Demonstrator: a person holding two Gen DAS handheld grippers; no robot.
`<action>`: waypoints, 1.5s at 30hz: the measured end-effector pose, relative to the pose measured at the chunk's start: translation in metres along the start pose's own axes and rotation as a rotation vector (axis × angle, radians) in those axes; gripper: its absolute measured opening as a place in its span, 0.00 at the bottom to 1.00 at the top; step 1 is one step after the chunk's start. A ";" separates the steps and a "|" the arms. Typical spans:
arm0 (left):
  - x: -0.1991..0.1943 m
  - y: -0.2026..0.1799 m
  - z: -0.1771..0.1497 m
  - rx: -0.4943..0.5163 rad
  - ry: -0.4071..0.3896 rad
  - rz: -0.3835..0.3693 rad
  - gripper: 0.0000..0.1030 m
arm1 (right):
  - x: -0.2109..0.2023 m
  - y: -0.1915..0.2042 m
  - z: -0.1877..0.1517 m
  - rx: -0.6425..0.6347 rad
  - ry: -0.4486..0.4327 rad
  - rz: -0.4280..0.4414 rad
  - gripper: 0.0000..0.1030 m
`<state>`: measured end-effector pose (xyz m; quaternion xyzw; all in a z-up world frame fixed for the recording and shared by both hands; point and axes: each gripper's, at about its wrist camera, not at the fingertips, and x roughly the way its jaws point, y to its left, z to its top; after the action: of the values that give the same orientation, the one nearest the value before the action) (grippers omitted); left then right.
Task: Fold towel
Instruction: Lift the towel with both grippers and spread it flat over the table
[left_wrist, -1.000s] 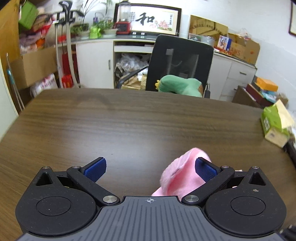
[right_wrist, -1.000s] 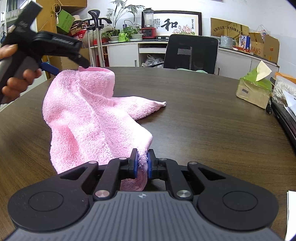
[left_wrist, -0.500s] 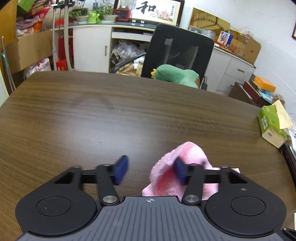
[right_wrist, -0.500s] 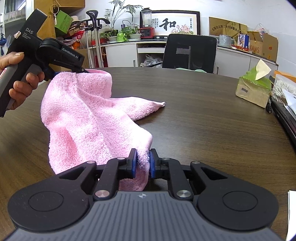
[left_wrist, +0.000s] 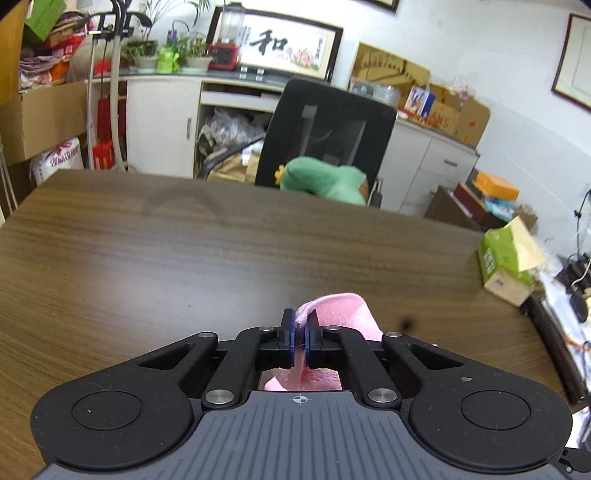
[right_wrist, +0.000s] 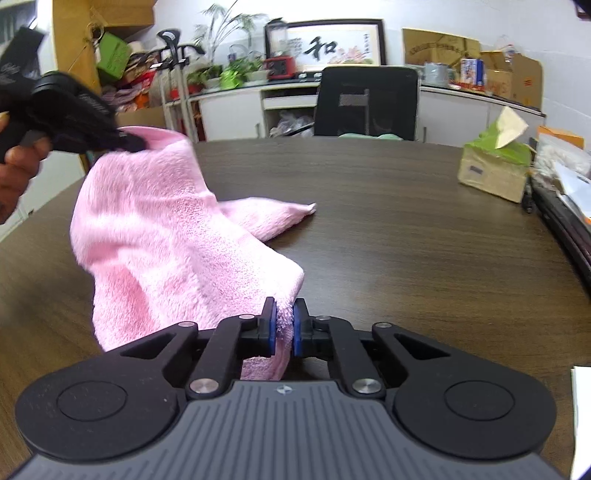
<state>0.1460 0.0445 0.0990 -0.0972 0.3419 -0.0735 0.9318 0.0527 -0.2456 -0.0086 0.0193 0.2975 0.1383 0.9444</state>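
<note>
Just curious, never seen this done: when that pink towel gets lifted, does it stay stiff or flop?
Probably floppy: the pink towel sags between the left gripper and right gripper. Likely light, since thin pinches hold it. Its fluffy pile probably resists slipping.

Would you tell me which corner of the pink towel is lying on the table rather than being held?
The far corner: it rests flat on the table, while the left gripper and right gripper each pinch another corner.

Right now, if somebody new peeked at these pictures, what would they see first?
The fluffy pink towel, held up over the dark wooden table, one far corner lying on it. The right gripper pinches its near corner, the left gripper another. Then the green plush toy on the black chair.
</note>
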 end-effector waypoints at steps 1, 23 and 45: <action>-0.006 0.001 0.004 -0.007 -0.018 0.000 0.03 | -0.003 -0.001 0.002 0.003 -0.020 -0.005 0.08; -0.164 0.034 -0.050 0.082 -0.206 -0.139 0.05 | -0.136 0.021 0.026 -0.191 -0.277 0.072 0.08; -0.140 0.010 0.040 -0.023 -0.255 -0.033 0.04 | -0.126 0.009 0.141 -0.118 -0.332 -0.045 0.08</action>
<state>0.0674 0.0880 0.2136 -0.1219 0.2197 -0.0721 0.9652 0.0313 -0.2655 0.1787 -0.0202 0.1290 0.1295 0.9829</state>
